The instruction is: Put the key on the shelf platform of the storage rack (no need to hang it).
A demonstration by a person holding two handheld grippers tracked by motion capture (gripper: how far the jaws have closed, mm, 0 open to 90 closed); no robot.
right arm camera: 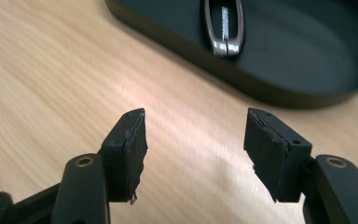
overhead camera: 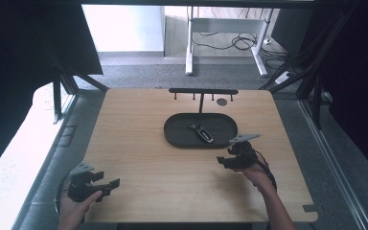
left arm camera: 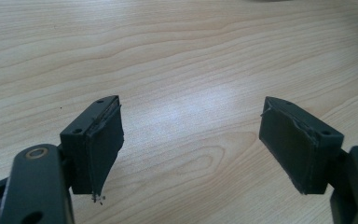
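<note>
A black oval tray [overhead camera: 175,139] lies at the middle back of the wooden table, and a dark key fob with a silver edge [overhead camera: 201,132] rests inside it. My right gripper [overhead camera: 222,162] hovers just in front of the tray's right end, open with nothing between its jaws. In the right gripper view the tray [right arm camera: 284,88] and the key fob [right arm camera: 223,28] lie ahead of the gripper [right arm camera: 193,135], above bare wood. My left gripper [overhead camera: 111,187] sits near the front left corner. It is open over bare tabletop [left arm camera: 191,126].
A black T-shaped rack with small hooks [overhead camera: 202,91] stands behind the tray at the table's far edge. A small dark disc [overhead camera: 222,101] lies next to it. Beyond the table stand white desk legs [overhead camera: 189,52] and cables on the floor.
</note>
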